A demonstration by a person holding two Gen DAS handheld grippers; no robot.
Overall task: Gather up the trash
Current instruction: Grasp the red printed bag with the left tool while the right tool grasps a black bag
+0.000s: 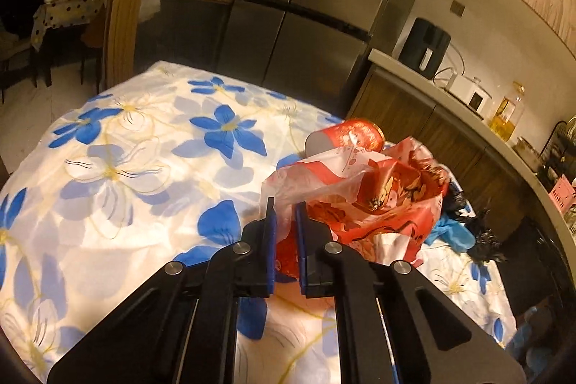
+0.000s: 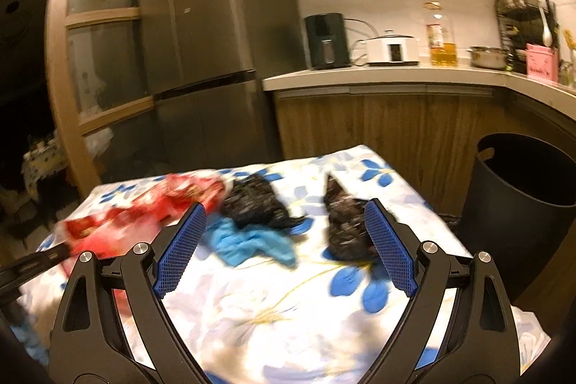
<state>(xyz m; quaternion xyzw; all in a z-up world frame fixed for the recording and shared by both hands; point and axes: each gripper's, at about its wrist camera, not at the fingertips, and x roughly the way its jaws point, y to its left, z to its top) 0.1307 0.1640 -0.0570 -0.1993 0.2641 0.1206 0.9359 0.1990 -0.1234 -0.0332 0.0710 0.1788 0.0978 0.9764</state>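
- Kitchen setting: fridge (image 2: 216,35) behind, floral cloth (image 1: 118,146) over the surface, dark bin (image 2: 522,182) on the floor just beside its right edge.
- Left hand-held gripper (image 1: 286,215): jaws narrow, pinching the pale edge of a red plastic bag (image 1: 378,200). Bag hangs crumpled with its mouth gaping; whether it is clear of the surface cannot be told.
- Red can (image 1: 349,135) lies on its side just behind the bag, on the cloth.
- Right hand-held gripper (image 2: 284,240): jaws wide apart, holding nothing, hovering over the loose trash.
- Trash on the cloth: blue glove (image 2: 252,242) between the fingers, black crumpled wad (image 2: 257,204) just behind and touching it, second black wad (image 2: 345,225) next to the right finger.
- Right view is motion-blurred, so exact contact is unclear.
- Step in hand (judgement): bag held open as the collector; right side lining up a pick.
- Next move calls for: drop onto one piece, close, carry it left into the bag mouth. Glove is thin and limp, so needs a low pinch.
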